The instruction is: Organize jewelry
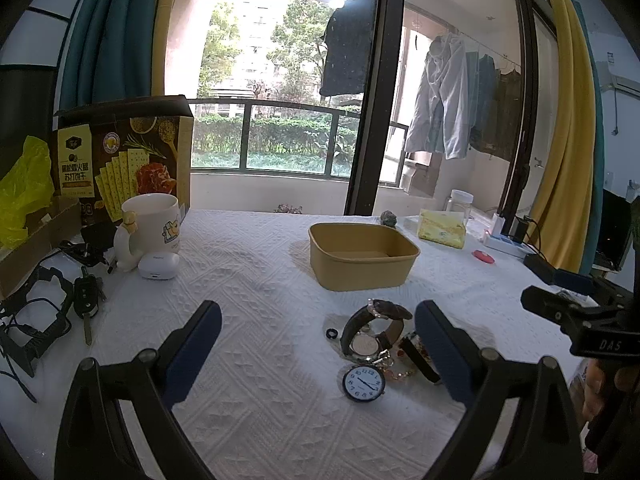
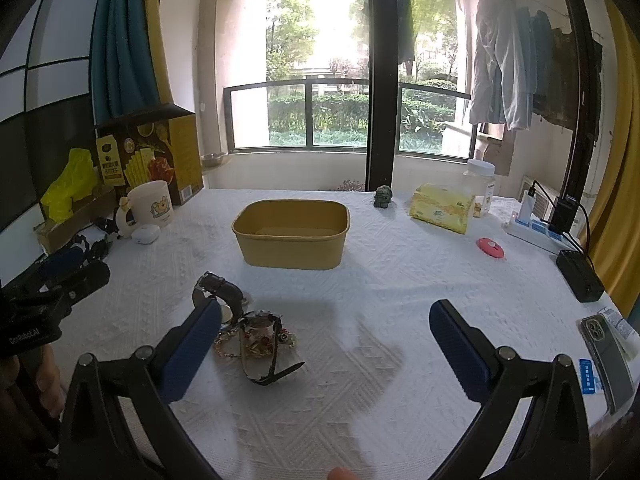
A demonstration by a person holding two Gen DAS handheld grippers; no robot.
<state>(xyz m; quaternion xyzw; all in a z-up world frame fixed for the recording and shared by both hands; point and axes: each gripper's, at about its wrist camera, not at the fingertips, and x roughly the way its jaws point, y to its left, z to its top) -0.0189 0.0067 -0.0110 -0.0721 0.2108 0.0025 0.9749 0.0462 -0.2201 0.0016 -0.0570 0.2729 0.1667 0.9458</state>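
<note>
A tan box [image 1: 362, 254] stands empty on the white cloth; it also shows in the right wrist view [image 2: 292, 234]. In front of it lies a small pile: a brown-strap watch [image 1: 374, 330], a blue-rimmed pocket watch [image 1: 363, 383], a small black ring [image 1: 331, 334], a black-strap watch [image 1: 418, 356] and a gold chain [image 1: 394, 372]. The right wrist view shows the brown-strap watch [image 2: 220, 290], the black-strap watch [image 2: 262, 346] and the chain [image 2: 228, 346]. My left gripper [image 1: 318, 346] is open, the pile by its right finger. My right gripper [image 2: 325, 342] is open and empty, the pile by its left finger.
At the left stand a mug [image 1: 154, 226], an earbud case [image 1: 159, 266], a cracker box [image 1: 124, 156], car keys [image 1: 86, 298] and cables. At the right lie a yellow tissue pack [image 2: 442, 206], a jar [image 2: 480, 184], a figurine [image 2: 384, 197], a red disc [image 2: 490, 248], a power strip [image 2: 536, 230] and a phone [image 2: 608, 354].
</note>
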